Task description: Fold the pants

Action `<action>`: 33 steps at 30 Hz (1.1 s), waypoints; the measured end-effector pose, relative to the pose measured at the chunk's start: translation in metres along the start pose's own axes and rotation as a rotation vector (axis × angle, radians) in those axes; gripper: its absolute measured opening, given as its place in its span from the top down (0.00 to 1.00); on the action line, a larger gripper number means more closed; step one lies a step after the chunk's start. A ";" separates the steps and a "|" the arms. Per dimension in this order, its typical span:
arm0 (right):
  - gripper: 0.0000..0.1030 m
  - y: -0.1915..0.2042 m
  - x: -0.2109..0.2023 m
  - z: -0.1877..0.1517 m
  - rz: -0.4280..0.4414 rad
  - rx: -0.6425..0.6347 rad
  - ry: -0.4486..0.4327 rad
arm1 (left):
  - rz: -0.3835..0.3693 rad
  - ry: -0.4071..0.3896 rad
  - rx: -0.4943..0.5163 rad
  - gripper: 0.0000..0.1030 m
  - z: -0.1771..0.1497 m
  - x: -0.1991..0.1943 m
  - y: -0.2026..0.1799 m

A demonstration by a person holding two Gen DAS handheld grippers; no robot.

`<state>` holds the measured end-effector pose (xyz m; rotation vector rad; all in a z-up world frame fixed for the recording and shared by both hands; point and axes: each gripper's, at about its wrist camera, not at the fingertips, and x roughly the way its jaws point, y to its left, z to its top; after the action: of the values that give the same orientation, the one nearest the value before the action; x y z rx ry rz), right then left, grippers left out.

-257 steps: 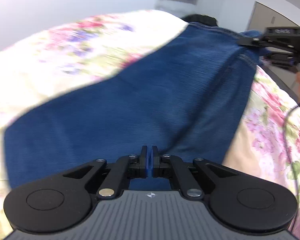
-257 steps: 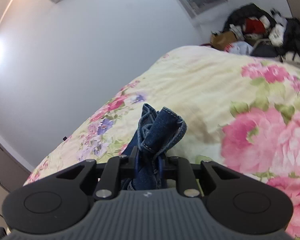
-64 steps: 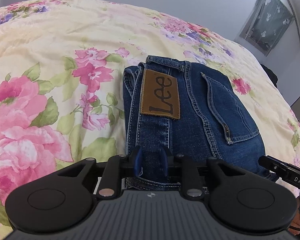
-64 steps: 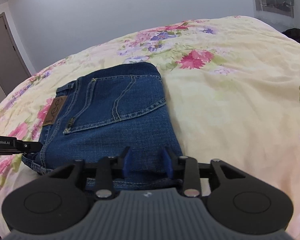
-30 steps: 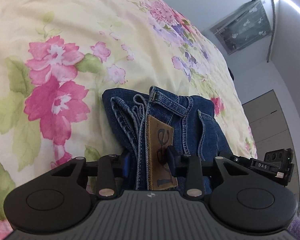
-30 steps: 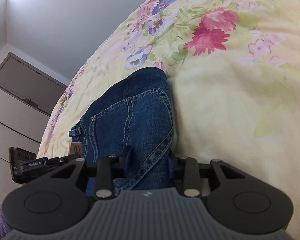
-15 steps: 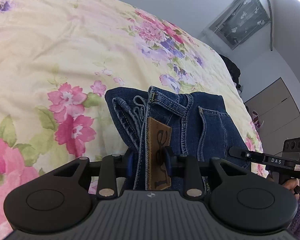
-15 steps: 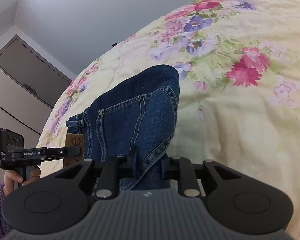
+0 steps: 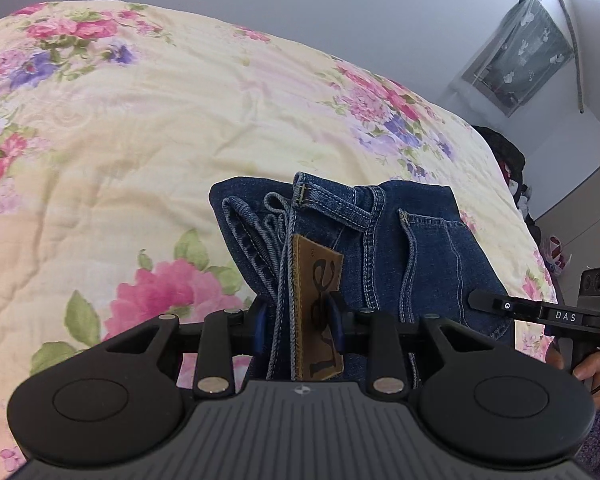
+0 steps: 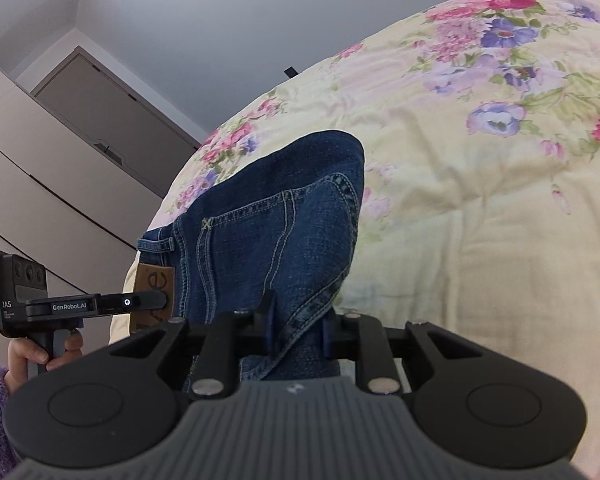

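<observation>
I have the folded jeans (image 9: 384, 240) lifted clear above the floral bedspread (image 9: 140, 128), left gripper (image 9: 300, 322) clamped on the waistband stack, right gripper (image 10: 296, 330) pinching the pocket-side edge: 2 thick, heavy, floppy denim bundles that could sag and unfold.

Blue denim pants (image 9: 380, 240) with a leather-look patch (image 9: 318, 280), quilted floral cloth bedspread (image 9: 140, 140), matt black plastic hand-held gripper (image 9: 300, 320).

A home bedroom: a bed under a floral quilt (image 9: 148, 128), with wardrobe doors (image 10: 72, 152) alongside.
</observation>
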<state>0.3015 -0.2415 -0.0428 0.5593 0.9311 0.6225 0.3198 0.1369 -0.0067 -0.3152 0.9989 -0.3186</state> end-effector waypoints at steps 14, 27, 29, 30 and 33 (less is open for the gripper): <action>0.84 0.057 0.104 -0.025 0.057 0.012 0.106 | 0.059 -0.007 -0.078 0.67 -0.012 -0.018 0.104; 0.84 0.033 0.201 -0.025 -0.021 0.025 0.211 | 0.080 0.024 -0.126 0.67 -0.020 0.042 0.171; 0.83 0.026 0.206 -0.025 -0.024 0.021 0.223 | 0.066 0.020 -0.126 0.65 -0.022 0.047 0.177; 0.83 0.024 0.208 -0.025 -0.028 0.013 0.227 | 0.064 0.018 -0.112 0.64 -0.024 0.049 0.178; 0.82 0.021 0.213 -0.026 -0.046 -0.017 0.239 | 0.051 0.008 -0.106 0.62 -0.029 0.052 0.182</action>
<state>0.3702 -0.0733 -0.1588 0.4529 1.1591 0.6645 0.3422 0.2787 -0.1340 -0.3839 1.0324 -0.2212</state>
